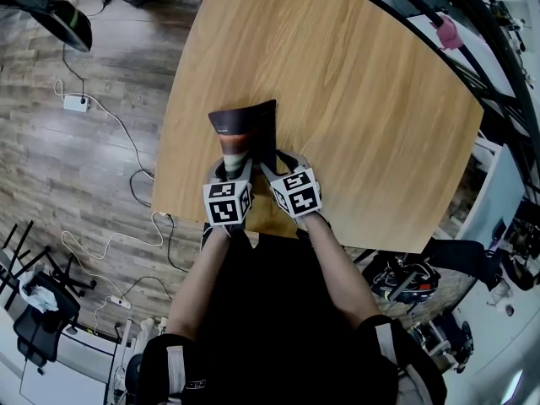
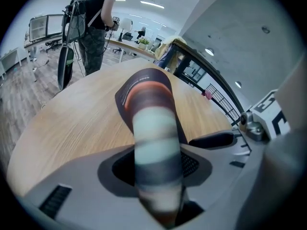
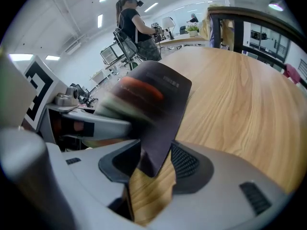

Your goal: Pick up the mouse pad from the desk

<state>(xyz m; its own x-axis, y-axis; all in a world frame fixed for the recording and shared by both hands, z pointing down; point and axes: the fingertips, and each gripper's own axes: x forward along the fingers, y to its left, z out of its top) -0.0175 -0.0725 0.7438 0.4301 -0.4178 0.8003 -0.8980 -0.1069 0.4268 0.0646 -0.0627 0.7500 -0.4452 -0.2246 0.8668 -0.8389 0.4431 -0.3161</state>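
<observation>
Left hand-held gripper point(image 2: 160, 166) clamps the curled mouse pad point(image 2: 146, 92); right hand-held gripper point(image 3: 154, 166) gapes around its corner.

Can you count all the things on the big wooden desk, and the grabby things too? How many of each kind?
Mouse pad: 1
Tongs: 2, the left tongs and the right tongs
Desk: 1
Total: 4
</observation>
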